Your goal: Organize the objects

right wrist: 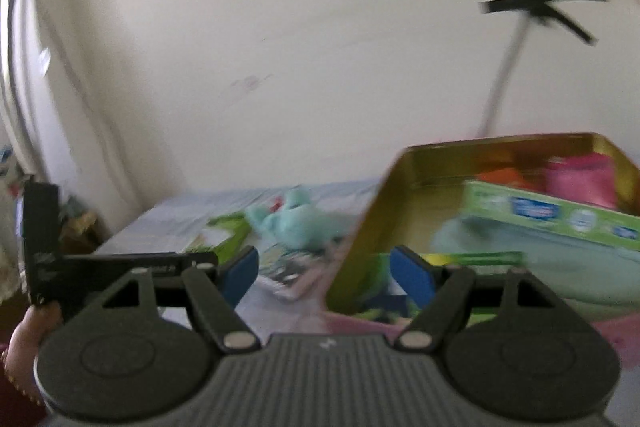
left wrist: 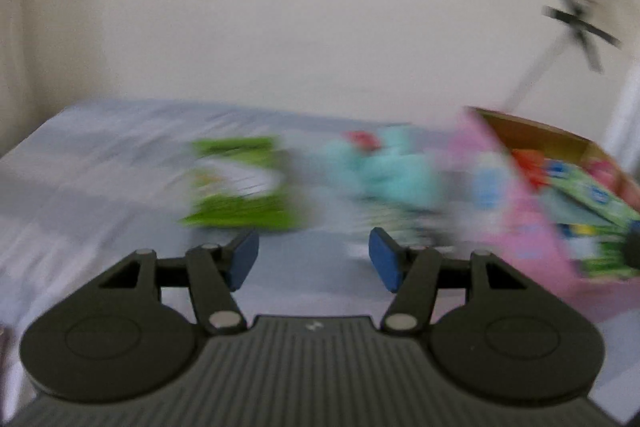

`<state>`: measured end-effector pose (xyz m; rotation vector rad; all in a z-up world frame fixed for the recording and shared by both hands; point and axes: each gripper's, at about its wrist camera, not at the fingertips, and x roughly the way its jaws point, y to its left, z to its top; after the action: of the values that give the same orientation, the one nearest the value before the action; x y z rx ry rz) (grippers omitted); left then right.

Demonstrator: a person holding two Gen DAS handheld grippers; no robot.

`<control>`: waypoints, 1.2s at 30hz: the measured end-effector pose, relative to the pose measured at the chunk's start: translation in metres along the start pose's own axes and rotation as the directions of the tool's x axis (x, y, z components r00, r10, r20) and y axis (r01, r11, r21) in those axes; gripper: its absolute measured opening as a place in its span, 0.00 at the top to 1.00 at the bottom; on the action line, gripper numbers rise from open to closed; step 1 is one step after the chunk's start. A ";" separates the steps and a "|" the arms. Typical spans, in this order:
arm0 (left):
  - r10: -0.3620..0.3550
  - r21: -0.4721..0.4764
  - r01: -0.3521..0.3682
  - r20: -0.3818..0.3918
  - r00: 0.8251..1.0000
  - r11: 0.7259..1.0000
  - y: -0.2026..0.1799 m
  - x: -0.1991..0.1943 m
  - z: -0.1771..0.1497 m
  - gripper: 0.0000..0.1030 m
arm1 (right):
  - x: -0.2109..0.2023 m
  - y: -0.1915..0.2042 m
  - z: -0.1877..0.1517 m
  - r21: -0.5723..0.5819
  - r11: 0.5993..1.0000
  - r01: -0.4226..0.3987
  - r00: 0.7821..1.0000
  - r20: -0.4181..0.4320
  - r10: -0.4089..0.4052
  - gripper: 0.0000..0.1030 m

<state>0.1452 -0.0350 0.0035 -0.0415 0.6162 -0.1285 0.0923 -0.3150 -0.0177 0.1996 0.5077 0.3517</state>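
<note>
Left gripper point(left wrist: 314, 255): blue pads apart, nothing between them. Right gripper point(right wrist: 325, 273): pads apart, also empty; the near corner of the pink tin box point(right wrist: 360, 227) shows in the gap behind them but is not touched.

Loose items lie on the pale bedsheet point(left wrist: 100, 163). In the left wrist view, the green packet point(left wrist: 240, 183) sits above and just left of the left finger, mid-frame; its long axis looks to run left to right, though motion blur makes this uncertain. The teal plush toy point(left wrist: 384, 171) lies above the right finger, between packet and tin box point(left wrist: 532, 227), which fills the right edge, lid off, already holding a green carton point(left wrist: 592, 199).

In the right wrist view, the open tin dominates lower right; the plush point(right wrist: 296, 219) and packet point(right wrist: 224, 231) sit centre-left, farther off.

Judgement: left gripper is nearer the loose items, right nearer the tin.
</note>
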 end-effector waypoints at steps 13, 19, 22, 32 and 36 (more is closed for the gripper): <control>0.181 -0.441 -0.152 0.024 0.983 0.884 0.125 0.018 -0.020 0.39 | 0.149 0.103 0.008 -0.136 0.977 -0.164 0.965 -0.225 0.131 0.30; 0.244 -0.527 -0.191 0.032 0.969 0.828 0.141 0.011 -0.022 0.39 | 0.228 0.130 0.011 -0.049 0.985 -0.167 0.949 -0.278 0.147 0.20; 0.257 -0.567 -0.191 0.039 0.966 0.801 0.149 0.008 -0.024 0.39 | 0.253 0.155 0.004 -0.149 0.980 -0.129 0.955 -0.286 0.082 0.04; 0.194 -0.540 -0.140 0.044 0.980 0.830 0.147 0.009 -0.026 0.38 | 0.226 0.143 -0.023 -0.203 0.969 -0.140 0.933 -0.353 0.061 0.27; 0.068 -0.458 -0.028 0.071 0.995 0.889 0.132 0.009 -0.024 0.38 | 0.156 0.125 -0.054 -0.323 0.913 -0.249 0.918 -0.380 0.115 0.26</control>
<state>0.1529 0.0950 -0.0320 -0.4871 0.5509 0.0697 0.1573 -0.1355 -0.0984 -0.1860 0.7713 0.6690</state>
